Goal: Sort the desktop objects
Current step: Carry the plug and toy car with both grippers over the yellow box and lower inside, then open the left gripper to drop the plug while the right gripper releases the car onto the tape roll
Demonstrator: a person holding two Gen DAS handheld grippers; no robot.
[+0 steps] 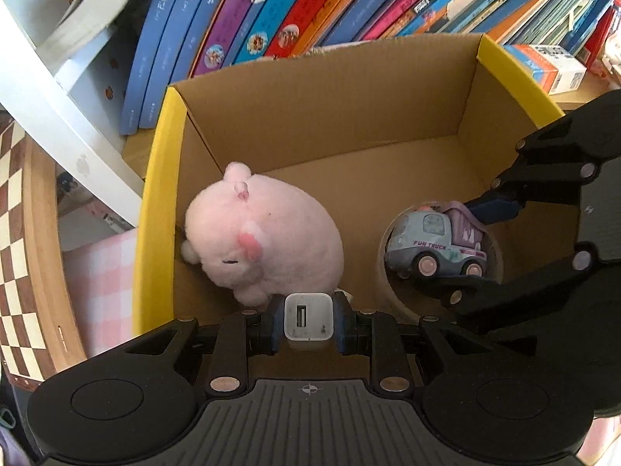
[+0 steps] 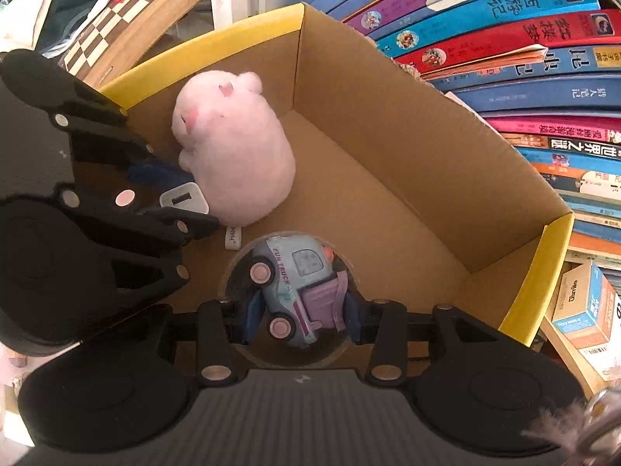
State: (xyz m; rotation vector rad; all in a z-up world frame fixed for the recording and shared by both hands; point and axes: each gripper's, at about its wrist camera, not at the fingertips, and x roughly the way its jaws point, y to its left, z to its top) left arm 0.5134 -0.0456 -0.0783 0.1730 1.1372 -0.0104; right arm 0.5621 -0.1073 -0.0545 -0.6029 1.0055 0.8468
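Left wrist: we see the left gripper [image 1: 308, 322] clamped on a white charger [image 1: 308, 320], blue pads pressing both its sides; it hangs just above the box [image 1: 155, 202] floor, beside the plush [image 1: 264, 233]
Right wrist: we see the right gripper [image 2: 300, 316] clamped on the truck [image 2: 295, 287], a pad on each side; the truck sits over a round hole [image 2: 248, 345] in the box floor
Plush: pink, lying in the box against the yellow-edged wall; its tag [image 2: 233, 237] rests on the floor
Box: open cardboard, in front of a row of books [image 1: 271, 19]
Grippers: side by side, both pointing down into the box
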